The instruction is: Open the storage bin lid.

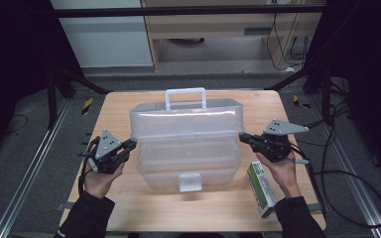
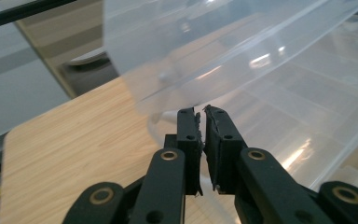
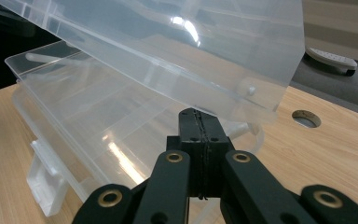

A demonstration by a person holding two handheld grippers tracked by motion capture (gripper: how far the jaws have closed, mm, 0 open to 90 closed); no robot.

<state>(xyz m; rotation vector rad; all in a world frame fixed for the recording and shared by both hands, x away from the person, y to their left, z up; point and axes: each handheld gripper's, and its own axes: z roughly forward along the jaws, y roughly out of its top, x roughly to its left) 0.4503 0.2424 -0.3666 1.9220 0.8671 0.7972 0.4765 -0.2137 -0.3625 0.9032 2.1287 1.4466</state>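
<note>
Two grippers flank the clear box [image 1: 186,144] at table centre, its lid [image 1: 186,121] raised. Left gripper [image 1: 129,144], at nine o'clock, jaws barely parted, pinching nothing. Right gripper [image 1: 243,138], at three, pressed together under the lid edge. Judged mid-opening; next, tip the lid toward twelve.
</note>
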